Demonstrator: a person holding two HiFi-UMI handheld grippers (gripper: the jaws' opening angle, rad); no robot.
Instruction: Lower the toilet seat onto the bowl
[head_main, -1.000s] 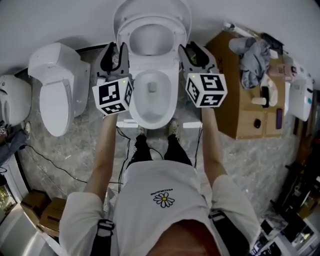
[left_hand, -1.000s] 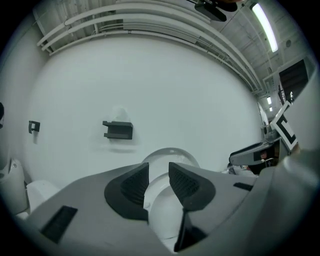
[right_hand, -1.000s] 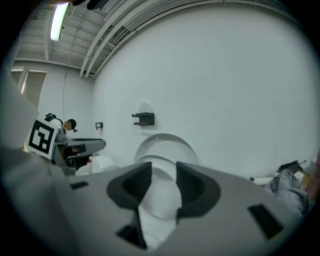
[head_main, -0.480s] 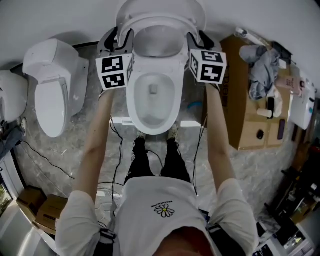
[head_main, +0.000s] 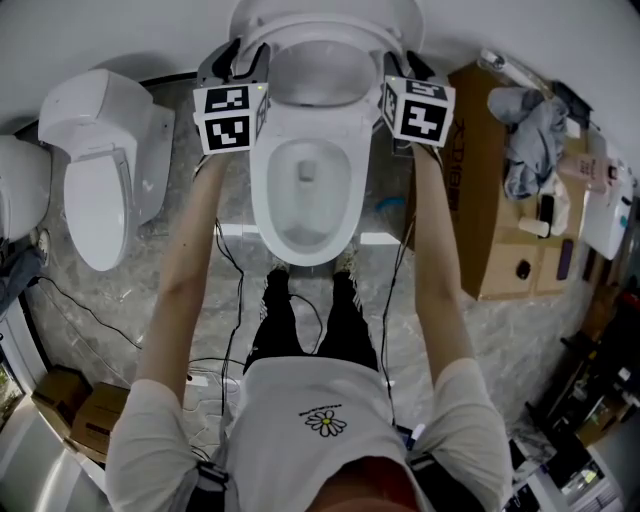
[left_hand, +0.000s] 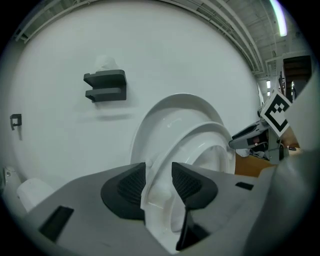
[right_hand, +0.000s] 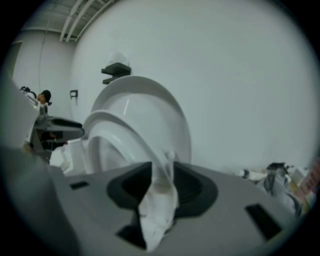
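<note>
It looked like a workshop or test hall, not a bathroom: several toilets (head_main: 268, 190) stood side by side on a marbled floor (head_main: 120, 335), among loose cables (head_main: 100, 318) and cardboard boxes (head_main: 495, 240), under bare roof beams (left_hand: 225, 20) and a strip light (left_hand: 279, 17).

Three toilets: the open toilet (head_main: 265, 200), a closed toilet (head_main: 100, 190) to its left, part of a third toilet (head_main: 15, 190) further left. One toilet seat (left_hand: 202, 131) and one lid (left_hand: 165, 114), both on the open toilet. Three cardboard boxes: one large box (head_main: 490, 230) to its right, a small box (head_main: 60, 395) and a second small box (head_main: 105, 425) at its lower left. One black wall bracket (left_hand: 106, 86) above it.
</note>
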